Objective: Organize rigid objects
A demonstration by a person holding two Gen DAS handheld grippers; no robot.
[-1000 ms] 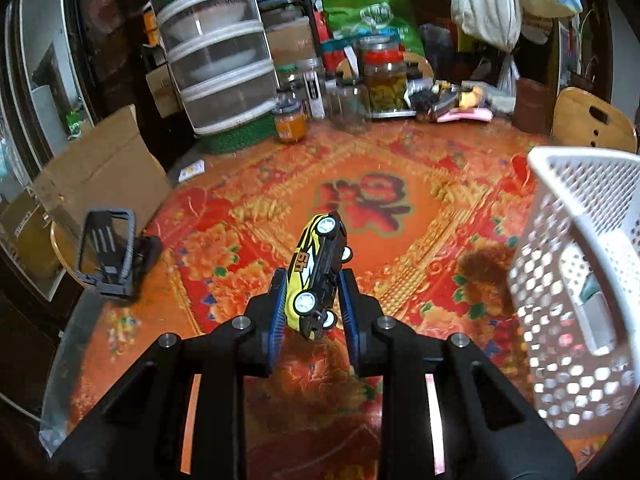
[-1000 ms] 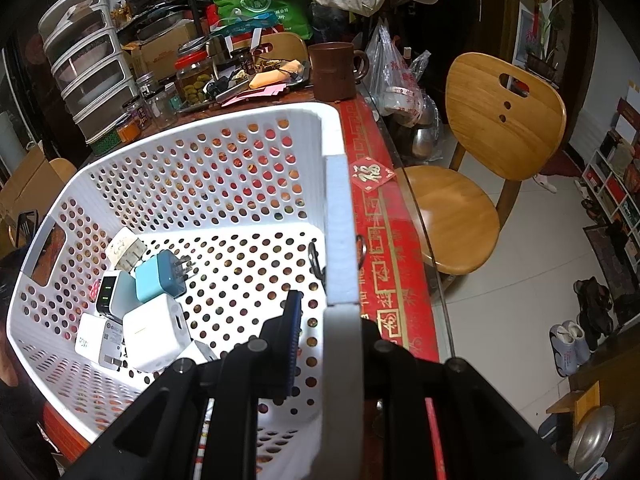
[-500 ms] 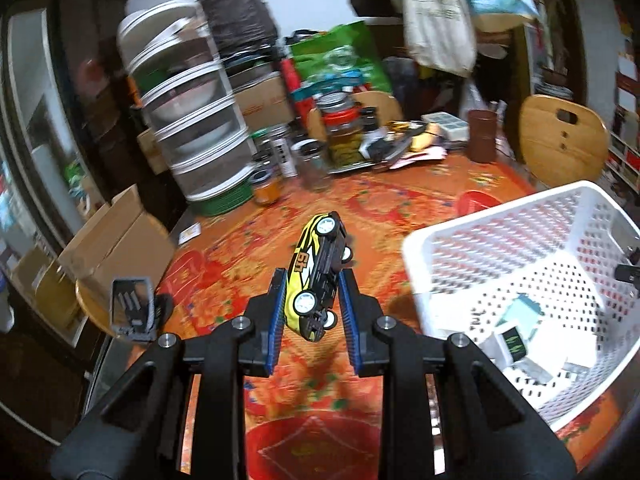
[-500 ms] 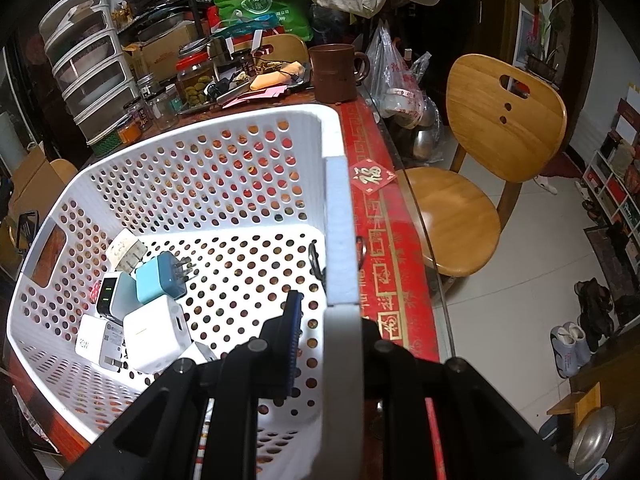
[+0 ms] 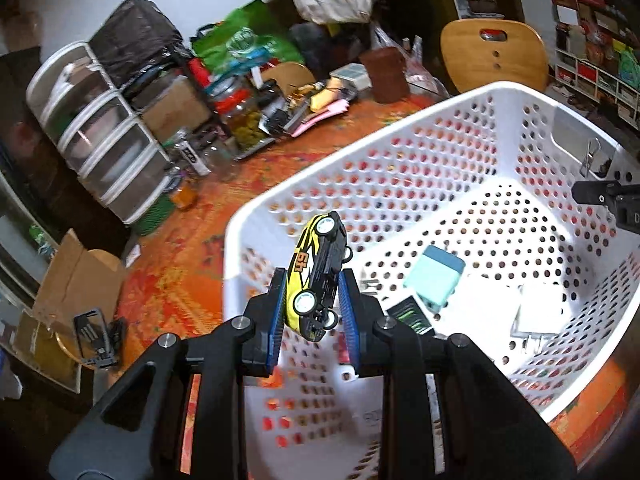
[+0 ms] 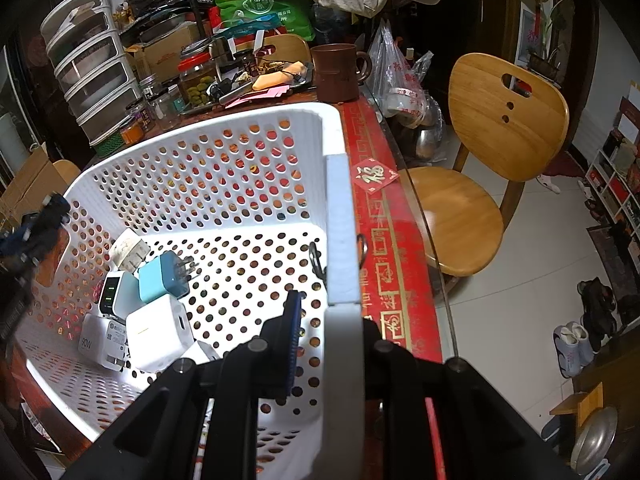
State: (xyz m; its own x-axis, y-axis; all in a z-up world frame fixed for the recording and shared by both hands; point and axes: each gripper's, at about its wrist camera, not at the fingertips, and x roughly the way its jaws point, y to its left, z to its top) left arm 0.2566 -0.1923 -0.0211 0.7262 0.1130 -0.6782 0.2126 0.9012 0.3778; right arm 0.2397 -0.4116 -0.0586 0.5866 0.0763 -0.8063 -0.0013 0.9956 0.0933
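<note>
Toy car (image 5: 316, 276): yellow and black racer, "61" on the side, white wheels, black underside.
Left gripper (image 5: 313, 312): blue pads pinch the car's rear end, roof against one pad, underside against the other, so it's turned on its side.
Which way it points: long axis runs up and away from the fingers, nose tipped slightly right.
Where it is: up in the air, over the near-left corner of the white basket (image 5: 400, 128).
Right gripper (image 6: 328, 320): clamped on the basket's right wall.
Room: chargers (image 6: 160, 332) bunch up at one end of the floor; the rest is bare perforated floor.
</note>
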